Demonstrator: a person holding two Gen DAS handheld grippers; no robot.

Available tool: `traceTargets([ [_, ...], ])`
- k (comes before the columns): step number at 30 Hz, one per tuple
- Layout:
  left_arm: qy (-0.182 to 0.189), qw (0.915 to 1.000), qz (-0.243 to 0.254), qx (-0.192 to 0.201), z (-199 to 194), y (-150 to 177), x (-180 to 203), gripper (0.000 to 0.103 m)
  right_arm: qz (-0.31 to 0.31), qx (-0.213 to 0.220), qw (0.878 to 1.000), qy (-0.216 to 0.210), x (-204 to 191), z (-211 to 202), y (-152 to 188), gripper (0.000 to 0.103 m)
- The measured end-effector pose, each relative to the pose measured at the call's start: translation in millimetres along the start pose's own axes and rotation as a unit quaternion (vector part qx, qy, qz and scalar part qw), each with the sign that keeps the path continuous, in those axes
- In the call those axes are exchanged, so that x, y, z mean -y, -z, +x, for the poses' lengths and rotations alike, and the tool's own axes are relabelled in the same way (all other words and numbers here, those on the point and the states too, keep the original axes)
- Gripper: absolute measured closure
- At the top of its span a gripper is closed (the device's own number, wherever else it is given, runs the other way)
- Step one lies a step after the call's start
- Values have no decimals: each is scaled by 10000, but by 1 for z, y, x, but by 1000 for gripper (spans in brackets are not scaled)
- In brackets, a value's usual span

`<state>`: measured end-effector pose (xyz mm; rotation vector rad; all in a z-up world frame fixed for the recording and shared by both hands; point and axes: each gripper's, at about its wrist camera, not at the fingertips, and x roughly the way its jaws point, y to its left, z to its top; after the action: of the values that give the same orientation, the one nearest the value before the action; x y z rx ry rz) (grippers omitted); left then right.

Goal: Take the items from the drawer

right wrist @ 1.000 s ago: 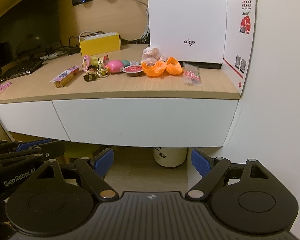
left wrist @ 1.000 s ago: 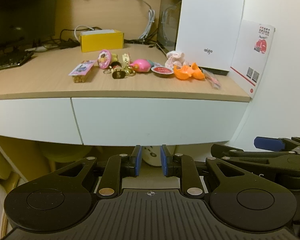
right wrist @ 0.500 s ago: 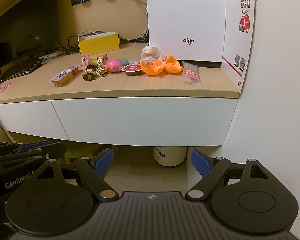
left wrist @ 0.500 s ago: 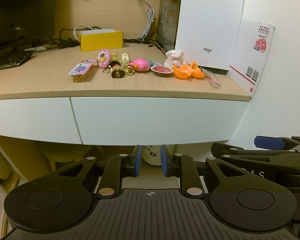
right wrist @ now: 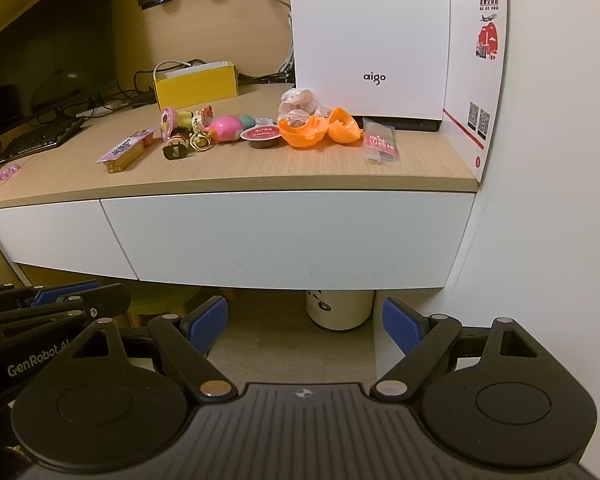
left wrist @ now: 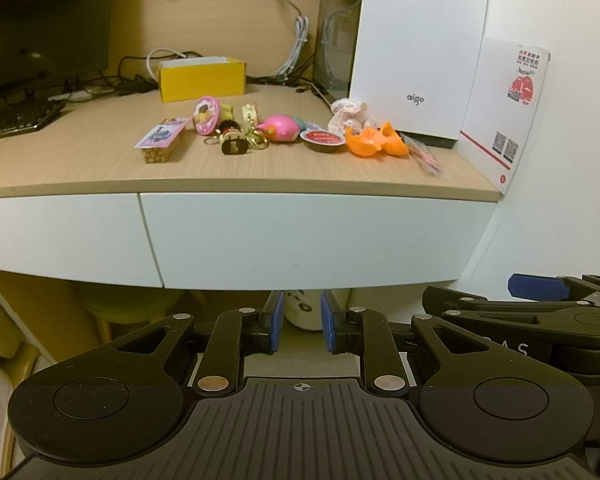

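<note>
Facing the closed drawer (right wrist: 288, 236), the right gripper (right wrist: 304, 324) gaped wide and empty, the left gripper (left wrist: 302, 320) narrow, empty; the handleless front risked pads slipping off its lower edge.

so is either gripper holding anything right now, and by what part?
Nothing is held. The left gripper has a narrow, empty gap between its fingers; the right gripper is wide open and empty. Both sit below the closed drawer.

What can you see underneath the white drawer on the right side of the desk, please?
Under the closed drawer a white bin stands on the pale floor. Its upper part is hidden by the drawer front, and the drawer's contents cannot be seen.
</note>
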<state>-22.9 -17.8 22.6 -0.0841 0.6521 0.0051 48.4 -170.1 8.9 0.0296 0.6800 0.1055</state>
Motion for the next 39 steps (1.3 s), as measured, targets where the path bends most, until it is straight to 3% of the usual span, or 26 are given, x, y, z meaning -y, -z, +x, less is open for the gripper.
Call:
traceTargets([
  [39, -16, 9999, -90, -57, 4, 2, 0, 81, 77, -46, 10000, 33, 2, 2, 2, 18],
])
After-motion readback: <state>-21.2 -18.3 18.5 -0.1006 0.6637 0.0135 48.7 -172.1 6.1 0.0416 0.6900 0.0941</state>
